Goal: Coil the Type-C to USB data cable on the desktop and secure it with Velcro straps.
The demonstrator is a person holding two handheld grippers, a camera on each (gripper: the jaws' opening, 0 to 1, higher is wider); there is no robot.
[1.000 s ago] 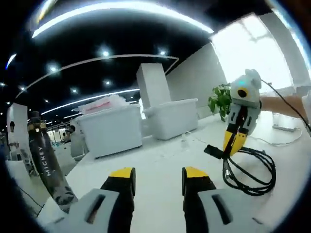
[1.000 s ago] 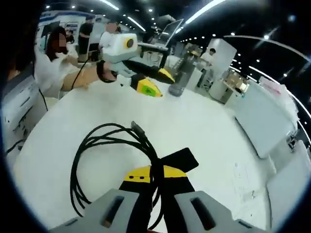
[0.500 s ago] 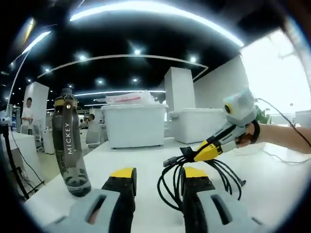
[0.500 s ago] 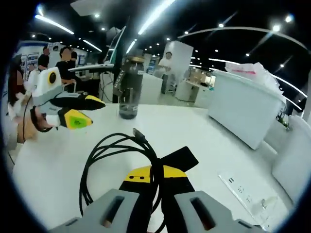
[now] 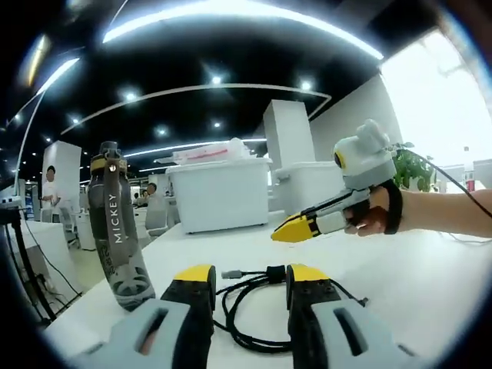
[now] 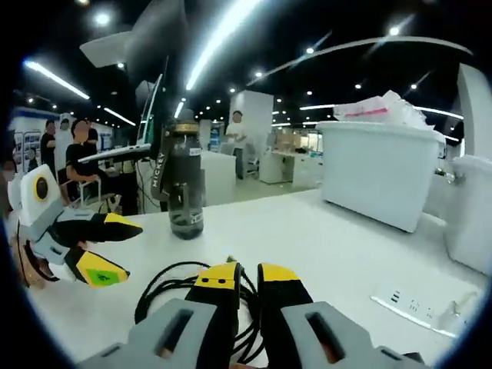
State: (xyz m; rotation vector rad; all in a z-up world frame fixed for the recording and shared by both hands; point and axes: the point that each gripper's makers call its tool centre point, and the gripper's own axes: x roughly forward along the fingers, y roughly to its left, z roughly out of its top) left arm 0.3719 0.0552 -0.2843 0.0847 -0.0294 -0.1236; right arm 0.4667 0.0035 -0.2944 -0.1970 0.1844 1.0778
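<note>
Lying coiled on the table (image 5: 430, 284) near the bottle (image 5: 115, 231), the cable (image 5: 254, 307) is now free of the right gripper (image 5: 283, 233), whose jaws have let go and hover together above it. The left gripper (image 5: 250, 280) has its jaws apart around the cable's near side. Its green pad (image 6: 96, 273) shows in the right gripper view, as does a power strip (image 6: 407, 304).
</note>
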